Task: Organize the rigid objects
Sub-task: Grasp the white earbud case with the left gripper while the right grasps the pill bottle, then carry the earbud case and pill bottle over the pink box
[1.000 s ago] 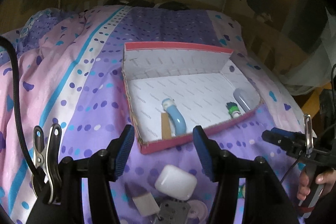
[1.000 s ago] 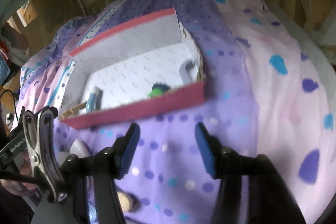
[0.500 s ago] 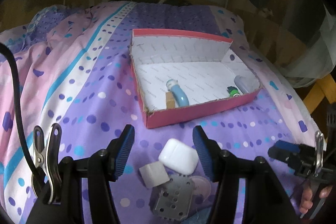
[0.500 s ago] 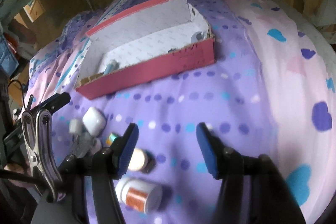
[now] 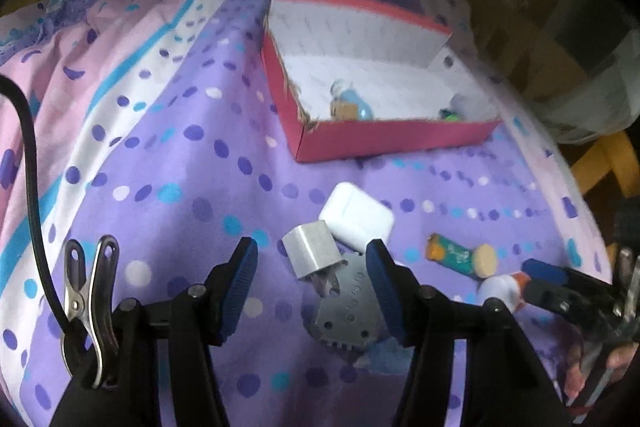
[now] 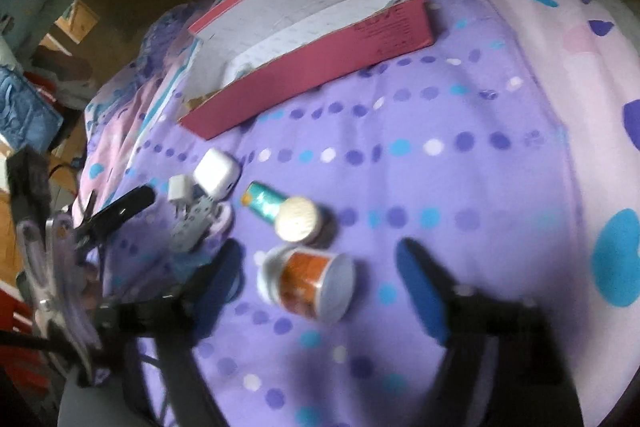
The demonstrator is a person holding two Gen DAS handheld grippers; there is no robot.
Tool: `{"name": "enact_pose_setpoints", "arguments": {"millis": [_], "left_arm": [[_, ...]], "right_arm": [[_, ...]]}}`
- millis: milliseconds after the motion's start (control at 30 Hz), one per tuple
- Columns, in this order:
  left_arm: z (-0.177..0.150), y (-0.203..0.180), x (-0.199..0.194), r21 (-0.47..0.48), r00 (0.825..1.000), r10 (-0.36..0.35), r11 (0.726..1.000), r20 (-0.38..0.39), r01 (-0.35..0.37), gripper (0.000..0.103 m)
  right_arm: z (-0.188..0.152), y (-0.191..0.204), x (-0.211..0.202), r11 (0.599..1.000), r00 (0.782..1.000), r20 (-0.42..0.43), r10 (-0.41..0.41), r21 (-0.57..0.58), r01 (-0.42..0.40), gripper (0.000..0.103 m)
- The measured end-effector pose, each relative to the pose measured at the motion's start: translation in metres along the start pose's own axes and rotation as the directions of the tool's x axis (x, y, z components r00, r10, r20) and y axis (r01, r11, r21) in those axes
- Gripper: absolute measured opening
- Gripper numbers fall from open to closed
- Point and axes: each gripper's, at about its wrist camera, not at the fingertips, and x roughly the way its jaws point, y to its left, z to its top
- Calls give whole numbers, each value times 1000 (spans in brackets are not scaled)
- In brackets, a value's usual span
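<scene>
A red cardboard box (image 5: 384,141) with a white lining lies on the bed and holds a blue tube (image 5: 358,105) and a few other small items. In front of it lie a white earbud case (image 5: 356,219), a white charger plug (image 5: 312,255), a grey metal plate (image 5: 344,315) and a green tube with a cream cap (image 5: 460,257). My left gripper (image 5: 312,279) is open, with its fingers either side of the plug and plate and not pressing on them. My right gripper (image 6: 320,287) is opening its jaws around a white jar with an orange label (image 6: 308,283), which lies on its side untouched.
The purple dotted bedspread (image 6: 460,147) covers the whole surface, pink toward the right. The box (image 6: 312,67) sits behind the loose items. My left gripper's finger (image 6: 120,207) reaches in at the left of the right wrist view. A wooden bed frame lies beyond.
Both views have pulled back from the box and tipped down, bringing the loose items into sight. The right jaws have spread wider, now either side of the jar.
</scene>
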Motion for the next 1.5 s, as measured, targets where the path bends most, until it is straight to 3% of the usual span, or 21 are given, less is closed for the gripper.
{"name": "enact_pose_setpoints", "arguments": {"millis": [233,300,333,400,533,633,700,733,767,800,933,1000,1233,1300,1333,1500], "left_arm": [[16,3,29,-37,998,16,999,-67,-19,59],[15,8,38,-60,994,29,998,-109,-35,48],[13,10,41,-64,991,39,997,-126,-48,36],[9,10,42,-68,990,45,996,-134,-54,33],[8,7,31,-61,993,85,994,-85,-90,38],[11,-7,16,-7,996,92,996,23,-92,43],[15,-22,5,73,993,31,997,112,-40,52],[16,-29,2,111,990,-5,994,141,-11,62],[18,-36,2,152,987,-39,988,153,16,73],[20,-42,8,190,990,-50,981,133,24,76],[18,-48,51,229,998,42,973,-45,-31,76],[14,-45,66,222,989,112,971,-94,-88,63],[16,-38,47,181,996,82,980,-27,-76,62],[17,-32,41,156,997,76,985,-19,-72,62],[18,-29,39,145,998,69,987,-13,-67,62],[32,-10,23,9,998,-44,999,46,44,62]], "right_arm": [[-4,9,3,1000,1000,-23,1,-28,-2,87],[-6,13,7,999,999,-37,-16,-45,14,87],[-7,14,8,999,999,-43,-18,-52,15,87],[-8,18,12,998,998,-60,-16,-70,12,87],[-8,20,14,997,997,-69,-24,-73,19,87],[-7,17,15,998,997,-74,-25,-67,21,87],[-7,18,18,997,996,-78,-34,-72,29,87],[-7,18,19,997,996,-81,-38,-75,32,87],[-7,18,20,997,996,-84,-39,-77,32,87],[-7,18,22,996,995,-89,-39,-78,32,87],[-6,15,25,997,995,-99,-32,-70,25,87],[-5,14,26,998,994,-106,-24,-64,17,87],[-6,18,31,994,990,-125,-58,-97,46,85],[-7,21,33,991,988,-131,-82,-113,67,71],[-9,21,35,989,986,-137,-99,-121,83,55],[-9,19,35,991,987,-145,-72,-122,54,55]]}}
